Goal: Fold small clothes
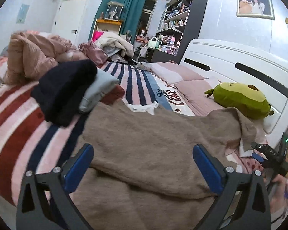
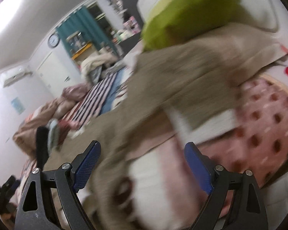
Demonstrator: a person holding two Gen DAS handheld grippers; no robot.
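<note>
A: Where's the garment?

B: The tan sweater [image 1: 144, 145] lies spread on the bed [image 1: 15, 118], over the striped cover. One edge of it runs up against the green plush [image 1: 242, 99] near the white headboard [image 1: 240, 57].

A: And the left gripper [image 1: 143, 153]?

B: Low over the sweater, fingers [image 1: 78, 166] wide apart, nothing between them. The cloth lies under the gap; I can't tell whether the tips touch it.

A: The right gripper [image 2: 142, 153]?

B: Also spread wide and holding nothing. Its view is blurred, but it shows the sweater [image 2: 182, 76] ahead, the plush [image 2: 184, 11] beyond it, and a pink spotted cloth [image 2: 263, 118] beside the sweater's edge. In the left view the right gripper [image 1: 259, 153] sits at the sweater's far right side.

A: Anything else on the bed?

B: A stack [image 1: 71, 92] of folded clothes to the left of the sweater, black on top, grey and red below. Behind it is a bunched pink quilt [image 1: 34, 53].
</note>
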